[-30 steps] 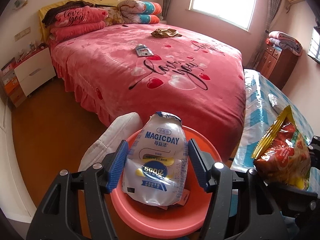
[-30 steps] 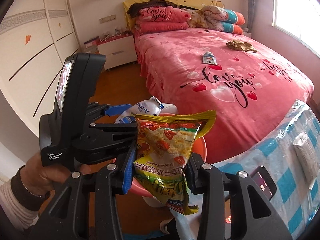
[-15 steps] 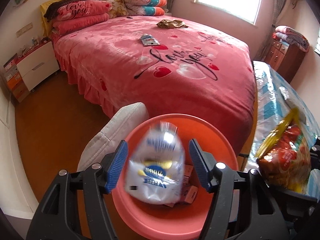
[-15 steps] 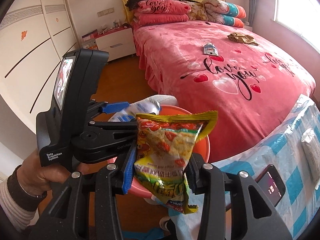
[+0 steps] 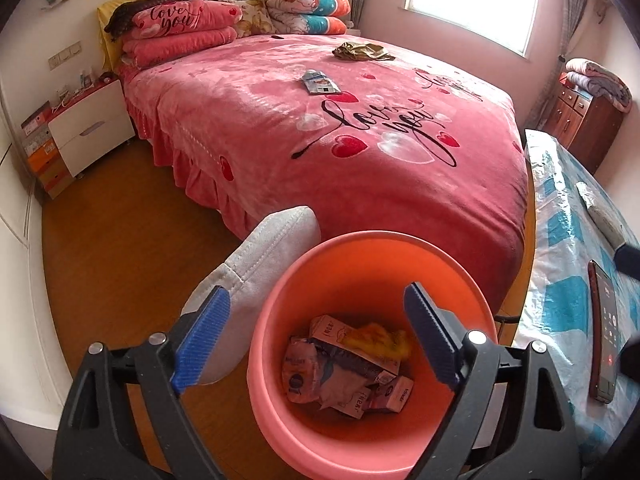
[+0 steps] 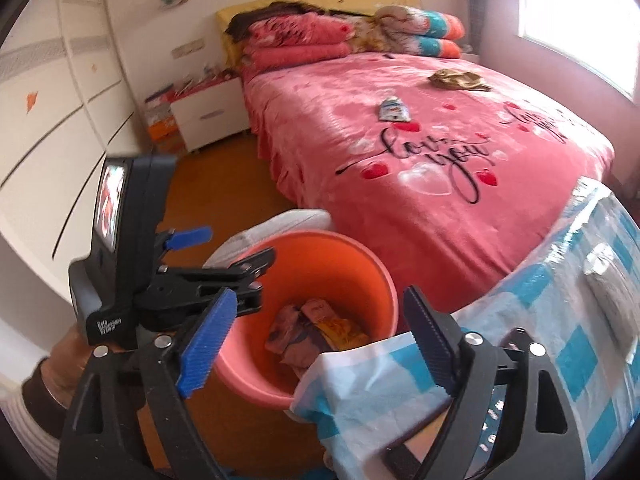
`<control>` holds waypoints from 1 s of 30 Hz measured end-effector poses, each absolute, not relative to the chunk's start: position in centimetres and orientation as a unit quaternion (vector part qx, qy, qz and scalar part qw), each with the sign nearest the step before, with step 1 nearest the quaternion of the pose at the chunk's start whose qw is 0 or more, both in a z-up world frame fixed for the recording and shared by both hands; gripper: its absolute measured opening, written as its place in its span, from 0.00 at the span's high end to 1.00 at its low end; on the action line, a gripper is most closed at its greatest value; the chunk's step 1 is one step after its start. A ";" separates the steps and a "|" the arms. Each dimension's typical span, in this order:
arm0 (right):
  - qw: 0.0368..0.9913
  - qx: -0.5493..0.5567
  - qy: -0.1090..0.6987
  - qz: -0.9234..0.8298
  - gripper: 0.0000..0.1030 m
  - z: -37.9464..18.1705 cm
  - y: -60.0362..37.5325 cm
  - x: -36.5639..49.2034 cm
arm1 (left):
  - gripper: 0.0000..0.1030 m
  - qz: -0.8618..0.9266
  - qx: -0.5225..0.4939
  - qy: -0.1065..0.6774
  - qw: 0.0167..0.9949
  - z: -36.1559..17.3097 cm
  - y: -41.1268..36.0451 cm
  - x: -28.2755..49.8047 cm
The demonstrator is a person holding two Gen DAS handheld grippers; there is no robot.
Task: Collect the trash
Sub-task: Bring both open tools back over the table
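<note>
1. Your left tool (image 5: 316,340) hovers over the orange bin (image 5: 448,258) at lower centre; its jaws have just been opening and stand wide apart, nothing between them.
2. Your right tool (image 6: 314,340) has also just been opening; its jaws stand apart and empty, above the bin and the counter (image 6: 580,344) corner.
3. Trash in bin (image 5: 344,364): cartons, white pouch, yellow wrapper.
4. Still on the bed (image 5: 260,120), upper centre: a small blue-white packet (image 5: 320,82) and a crumpled gold wrapper (image 5: 362,51).
</note>
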State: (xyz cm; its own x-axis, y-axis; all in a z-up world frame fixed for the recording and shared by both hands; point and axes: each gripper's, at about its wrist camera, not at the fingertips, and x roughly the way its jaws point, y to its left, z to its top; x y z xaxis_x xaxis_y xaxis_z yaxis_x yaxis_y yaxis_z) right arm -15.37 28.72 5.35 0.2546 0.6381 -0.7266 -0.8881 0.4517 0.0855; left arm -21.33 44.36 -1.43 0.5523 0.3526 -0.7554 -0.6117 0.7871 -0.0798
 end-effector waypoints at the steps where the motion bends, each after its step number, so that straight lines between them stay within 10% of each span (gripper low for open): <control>1: 0.779 -0.164 0.357 0.488 0.16 5.8 28.1 -15.0 | 0.13 0.280 -0.168 0.382 0.865 -1.4 44.3 -21.3; 30: 0.861 -0.107 0.272 0.415 0.07 10.6 17.8 -14.8 | 0.07 0.262 -0.124 0.348 0.892 4.0 38.9 -21.8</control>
State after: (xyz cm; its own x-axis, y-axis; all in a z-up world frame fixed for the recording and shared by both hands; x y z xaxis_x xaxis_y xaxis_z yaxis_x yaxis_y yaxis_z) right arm -14.85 17.84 10.61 0.5067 0.6575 -0.5577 -0.7736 0.6323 0.0426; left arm -21.75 38.86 3.95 0.6206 0.3800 -0.6859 -0.5528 0.8324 -0.0389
